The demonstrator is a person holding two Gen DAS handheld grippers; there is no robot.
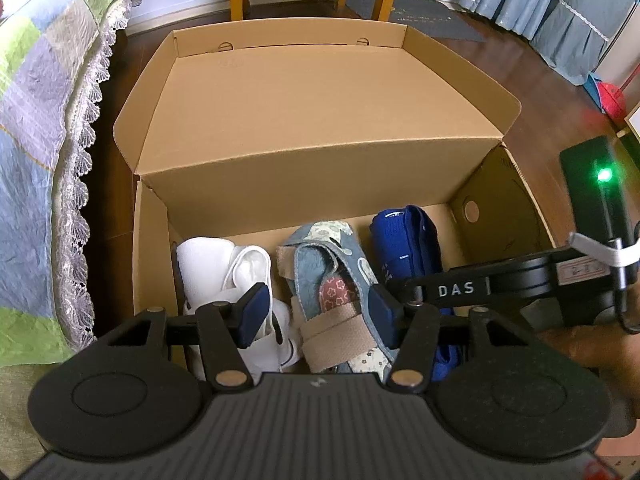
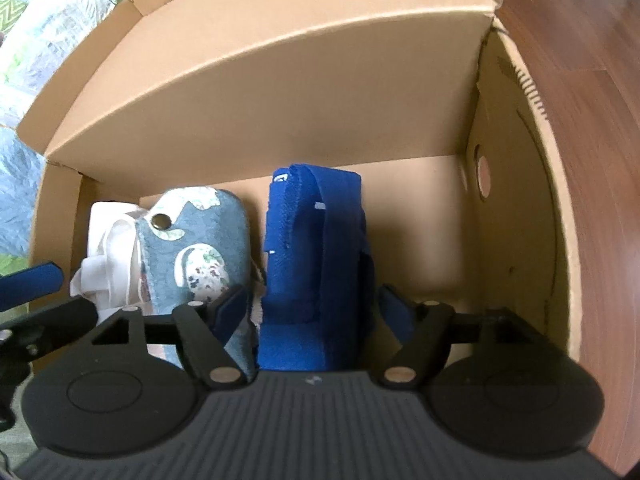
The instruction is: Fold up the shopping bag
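Three folded cloth bags [image 2: 316, 260] upright in open tan cardboard box [image 1: 320, 120]. Your left gripper [image 1: 318, 312] and right gripper [image 2: 312, 312] both spread wide, empty. Blue bag at 12 o'clock of right: clamp whole bundle.

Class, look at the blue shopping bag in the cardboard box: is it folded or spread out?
Folded. The blue shopping bag is a compact bundle, straps across it, beside the patterned bag in the cardboard box.

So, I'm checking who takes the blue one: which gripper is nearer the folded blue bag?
Right. The right gripper is open and straddles the folded blue bag. The left gripper, also open, straddles the patterned bag beside it.
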